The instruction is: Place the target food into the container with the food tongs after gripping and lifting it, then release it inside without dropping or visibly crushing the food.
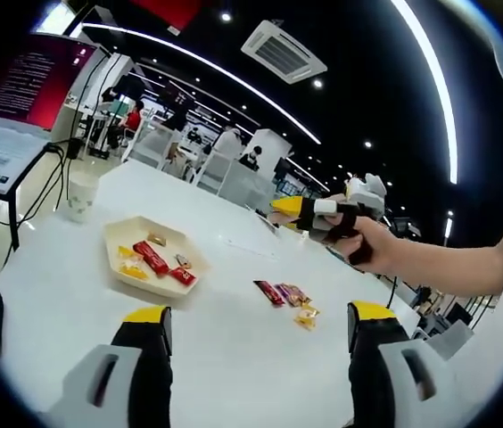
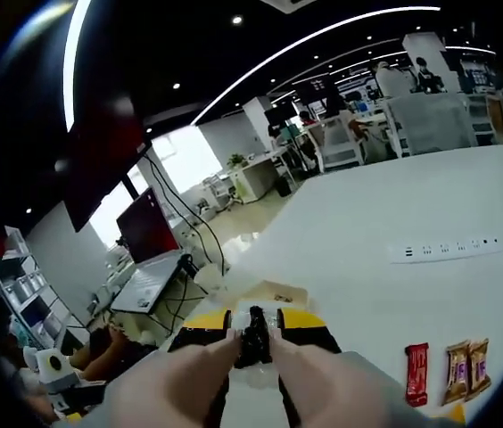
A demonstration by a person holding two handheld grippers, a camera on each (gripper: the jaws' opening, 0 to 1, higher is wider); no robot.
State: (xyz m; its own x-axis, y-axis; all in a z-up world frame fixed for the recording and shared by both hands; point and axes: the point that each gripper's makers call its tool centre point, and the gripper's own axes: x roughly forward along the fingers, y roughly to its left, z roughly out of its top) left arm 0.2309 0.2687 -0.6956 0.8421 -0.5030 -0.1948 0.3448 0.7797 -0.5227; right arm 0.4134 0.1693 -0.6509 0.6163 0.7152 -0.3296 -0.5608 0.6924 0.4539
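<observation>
Rising from the bottom of the left gripper view, my left gripper [image 1: 259, 325] has its two yellow-tipped jaws spread wide with nothing between them, held above the white table [image 1: 234, 357]. Beyond them sits a shallow cream tray [image 1: 119, 267], holding a red wrapped bar with its long axis running diagonally, plus several small yellow and orange wrapped candies; I cannot read any of the wrappers. To the right of the tray, a few loose wrapped snacks [image 1: 285, 294] lie on the bare table, well apart from it. My right hand [image 1: 385, 250] comes in from the right, holding the right gripper [image 1: 309, 214] above the table with its yellow tips pointing left.

Seen from the right gripper view, the right gripper [image 2: 253, 343] has its yellow jaws drawn close together on a small dark object; whether that is a part of the tongs I cannot tell, since pale blurred shapes cover the lower frame. A red bar and two gold packets lie cut off at the lower right. A white power strip [image 2: 448, 248] lies farther along the table.
</observation>
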